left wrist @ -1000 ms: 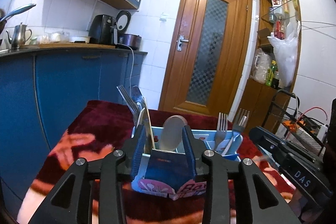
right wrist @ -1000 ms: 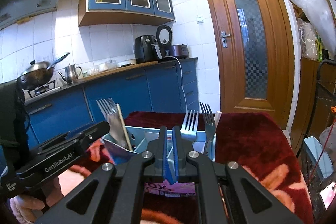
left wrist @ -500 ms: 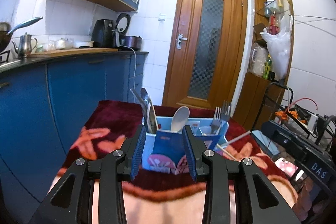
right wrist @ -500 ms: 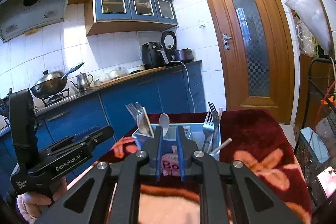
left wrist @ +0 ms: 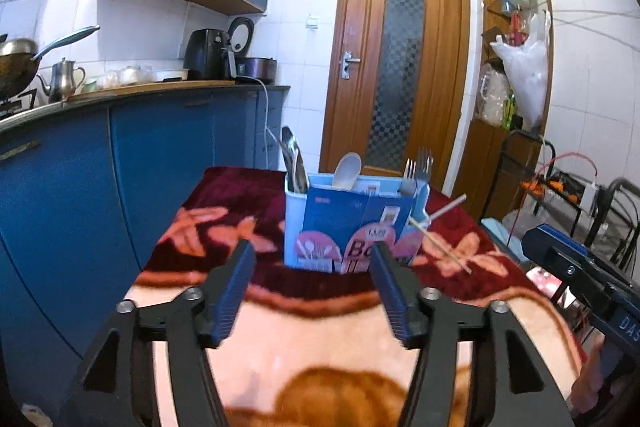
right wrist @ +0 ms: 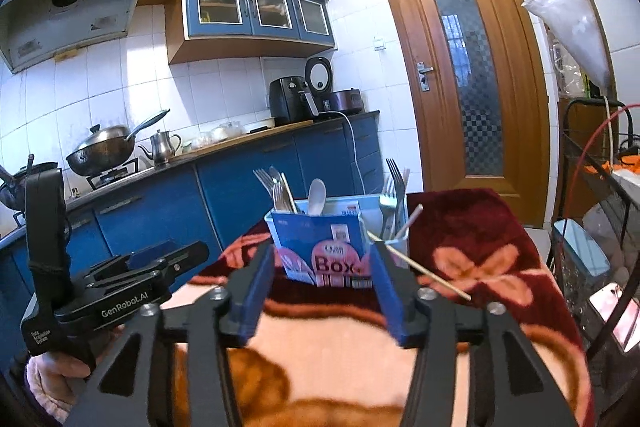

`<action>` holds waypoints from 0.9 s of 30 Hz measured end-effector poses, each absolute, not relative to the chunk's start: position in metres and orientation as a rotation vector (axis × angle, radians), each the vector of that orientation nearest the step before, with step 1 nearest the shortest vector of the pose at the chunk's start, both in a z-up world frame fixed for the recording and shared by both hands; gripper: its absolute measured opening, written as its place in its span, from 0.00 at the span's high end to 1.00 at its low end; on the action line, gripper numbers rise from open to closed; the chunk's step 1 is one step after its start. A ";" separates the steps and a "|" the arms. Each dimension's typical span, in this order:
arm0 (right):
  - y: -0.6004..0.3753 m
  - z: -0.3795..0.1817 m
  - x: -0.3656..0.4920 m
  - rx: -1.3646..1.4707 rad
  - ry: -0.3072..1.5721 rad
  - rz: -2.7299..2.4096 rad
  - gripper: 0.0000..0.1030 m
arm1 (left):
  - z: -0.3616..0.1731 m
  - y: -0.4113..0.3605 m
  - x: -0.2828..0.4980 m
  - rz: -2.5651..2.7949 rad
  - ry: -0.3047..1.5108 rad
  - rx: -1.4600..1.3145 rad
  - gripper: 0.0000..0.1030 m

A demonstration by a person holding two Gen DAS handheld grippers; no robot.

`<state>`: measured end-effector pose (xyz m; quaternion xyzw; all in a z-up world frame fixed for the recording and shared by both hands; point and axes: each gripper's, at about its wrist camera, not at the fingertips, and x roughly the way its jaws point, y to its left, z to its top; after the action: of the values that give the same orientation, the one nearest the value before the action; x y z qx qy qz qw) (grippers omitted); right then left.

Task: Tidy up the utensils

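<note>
Stands upright on the floral blanket point(left wrist: 224, 227) toward its far edge: a pale blue utensil box point(left wrist: 352, 227) point(right wrist: 324, 247), ahead of both pairs of fingers and touched by neither. Left gripper point(left wrist: 312, 291) spread wide, nothing between its blue pads point(left wrist: 234, 291), the box framed in the gap beyond the tips. Right gripper point(right wrist: 324, 291) likewise parted and empty, box seen between and past its pads point(right wrist: 256, 295). Carries a blue and pink printed card on the near face, lettered "Box". Holds metal forks and spoons point(left wrist: 294, 163) at the left end, a pale spoon point(left wrist: 347, 171) point(right wrist: 317, 197) in the middle, more forks point(left wrist: 418, 171) point(right wrist: 394, 187) at the right end. Leaning out over the right end toward the blanket's right edge, a thin chopstick point(left wrist: 440, 247) point(right wrist: 424, 273) and a white straw-like stick point(left wrist: 448, 207). Against a second back: box then close between both pairs of fingers, now well beyond the tips; both sets of jaws just opened, the right from nearly shut.
</note>
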<state>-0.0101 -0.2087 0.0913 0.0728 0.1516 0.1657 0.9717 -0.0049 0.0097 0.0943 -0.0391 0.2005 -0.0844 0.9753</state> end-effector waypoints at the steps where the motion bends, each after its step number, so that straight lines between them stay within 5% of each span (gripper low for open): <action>1: -0.210 0.087 -0.012 0.145 0.309 0.331 0.41 | 0.090 0.009 -0.006 -0.166 0.406 -0.073 0.31; 11: -0.208 0.050 -0.012 0.125 0.337 0.313 0.24 | 0.052 0.002 -0.003 -0.097 0.420 -0.027 0.26; 27: -0.202 0.020 -0.010 0.081 0.359 0.260 0.22 | 0.029 -0.005 -0.002 -0.068 0.421 -0.006 0.26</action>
<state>-0.0105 -0.2025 0.0198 0.0403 0.1779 0.1287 0.9748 -0.0022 -0.0049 0.0293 -0.0030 0.2090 -0.0336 0.9773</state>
